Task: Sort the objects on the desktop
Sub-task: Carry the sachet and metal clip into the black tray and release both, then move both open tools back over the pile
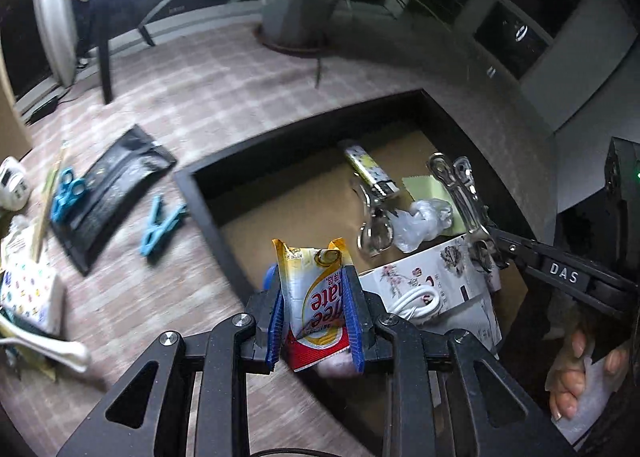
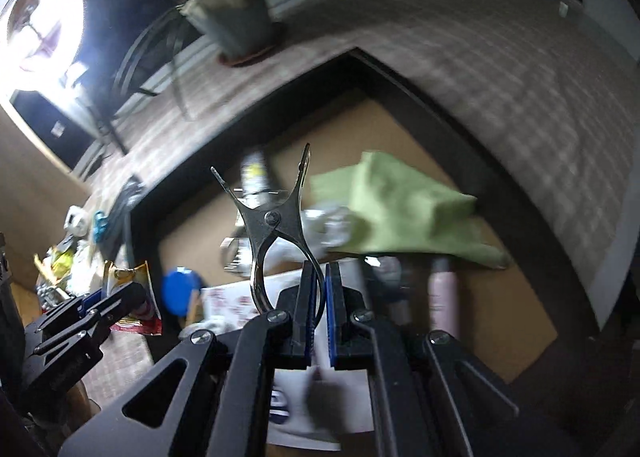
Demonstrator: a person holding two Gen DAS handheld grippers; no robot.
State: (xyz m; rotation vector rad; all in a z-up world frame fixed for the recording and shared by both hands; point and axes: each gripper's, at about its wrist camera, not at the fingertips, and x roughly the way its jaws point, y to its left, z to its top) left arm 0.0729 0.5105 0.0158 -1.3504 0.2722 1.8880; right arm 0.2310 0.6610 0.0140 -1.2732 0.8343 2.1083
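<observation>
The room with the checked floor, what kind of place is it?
Probably an office or lobby, not a home: checked carpet, a big potted plant by dark glass walls, and a table leg. Items are being sorted into a box on the floor.

Each claw is built of matte black linkage arms with triangular cut-outs, joined by round silver screws. The left claw (image 1: pixel 316 313) is fitted with ribbed blue pads (image 1: pixel 275 321) set on black finger blocks. The right claw (image 2: pixel 319 309) is fitted with like blue pads (image 2: pixel 330 309) on black blocks. In the left wrist view, white letters "DAS" are printed along a black bar of the right claw (image 1: pixel 490 247). A bare hand (image 1: pixel 576 373) with unpainted nails is seen at its black grip.
</observation>
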